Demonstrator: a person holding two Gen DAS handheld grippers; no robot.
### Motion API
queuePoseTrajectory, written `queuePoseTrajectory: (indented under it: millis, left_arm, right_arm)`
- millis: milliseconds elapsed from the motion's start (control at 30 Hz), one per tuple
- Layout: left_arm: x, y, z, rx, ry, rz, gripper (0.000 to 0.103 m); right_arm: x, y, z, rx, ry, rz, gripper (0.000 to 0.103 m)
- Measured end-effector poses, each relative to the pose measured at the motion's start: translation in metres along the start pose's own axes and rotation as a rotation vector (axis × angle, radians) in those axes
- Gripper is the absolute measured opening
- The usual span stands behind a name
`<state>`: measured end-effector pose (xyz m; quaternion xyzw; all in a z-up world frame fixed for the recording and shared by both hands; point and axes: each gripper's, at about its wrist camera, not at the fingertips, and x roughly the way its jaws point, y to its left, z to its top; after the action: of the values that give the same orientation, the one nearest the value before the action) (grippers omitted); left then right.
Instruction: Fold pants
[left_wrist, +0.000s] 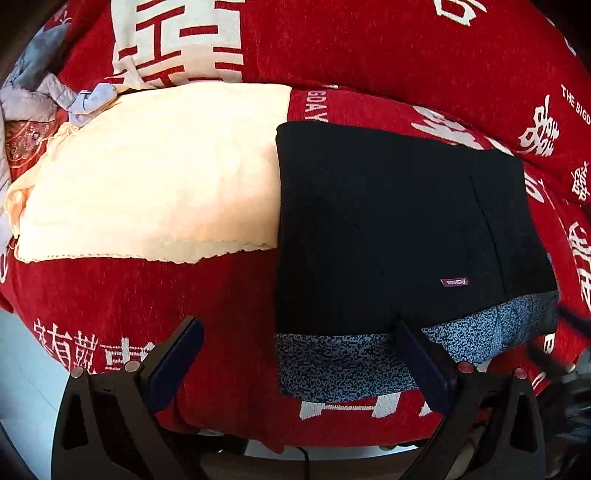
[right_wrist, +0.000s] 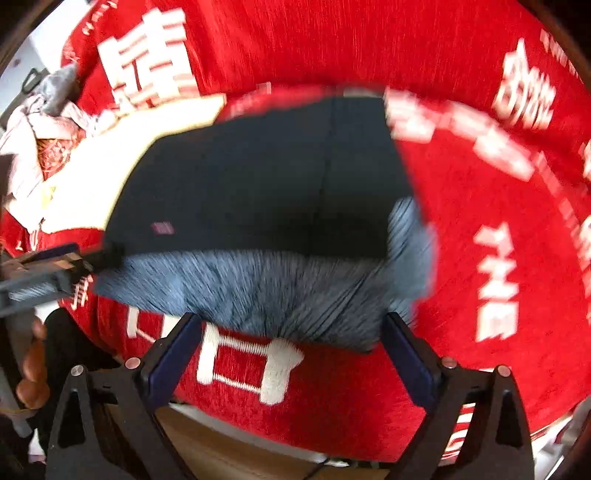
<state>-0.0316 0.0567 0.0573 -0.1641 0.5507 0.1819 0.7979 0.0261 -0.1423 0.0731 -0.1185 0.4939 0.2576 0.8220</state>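
Black pants (left_wrist: 388, 221) lie folded into a rectangle on the red cover, with a small purple label facing up. A blue speckled band (left_wrist: 332, 362) shows along their near edge. My left gripper (left_wrist: 297, 328) is open over that near edge, one finger above the band and the other over bare red cover. The right wrist view is blurred. There the pants (right_wrist: 258, 184) fill the middle, and my right gripper (right_wrist: 291, 321) stands open just short of the blue band (right_wrist: 258, 284), nothing between its fingers. The left gripper (right_wrist: 85, 260) reaches in at the pants' left near corner.
The red cover (left_wrist: 369, 55) with white characters spans both views. A cream cloth (left_wrist: 147, 177) lies left of the pants. A heap of grey and lilac clothes (left_wrist: 33, 85) sits at the far left. The cover's near edge drops to pale floor (left_wrist: 22, 369). A hand (right_wrist: 33, 369) shows at lower left.
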Motion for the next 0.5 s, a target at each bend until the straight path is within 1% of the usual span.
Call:
queuePoseTrajectory:
  millis: [67, 100, 167, 233, 333, 400, 433, 500]
  left_arm:
    - [0.004, 0.0, 0.001, -0.008, 0.006, -0.005, 0.103]
    - [0.005, -0.001, 0.001, -0.009, 0.005, -0.006, 0.103]
    - [0.006, -0.004, 0.002, -0.002, 0.0, 0.0, 0.103]
    - [0.005, -0.003, 0.0, -0.003, 0.001, 0.003, 0.103]
    - [0.006, -0.004, -0.001, -0.004, 0.004, 0.004, 0.103]
    - [0.007, -0.004, -0.002, -0.004, 0.008, 0.001, 0.103]
    - [0.008, -0.003, -0.001, -0.006, 0.01, -0.003, 0.103]
    - [0.01, -0.003, -0.001, -0.01, 0.011, -0.012, 0.103]
  right_arm:
    - [-0.021, 0.003, 0.013, -0.021, -0.067, -0.02, 0.099]
    - [-0.025, 0.004, 0.019, -0.028, -0.087, -0.011, 0.099]
    - [-0.023, 0.007, 0.039, -0.049, -0.108, -0.003, 0.099]
    - [-0.01, 0.009, 0.056, -0.07, -0.106, 0.011, 0.099]
    - [0.027, 0.01, 0.085, -0.07, -0.037, 0.051, 0.099]
    - [0.056, 0.01, 0.102, -0.062, 0.017, 0.034, 0.099]
    - [0.07, 0.008, 0.105, -0.049, 0.054, 0.021, 0.099]
    - [0.099, 0.002, 0.109, -0.015, 0.133, 0.024, 0.1]
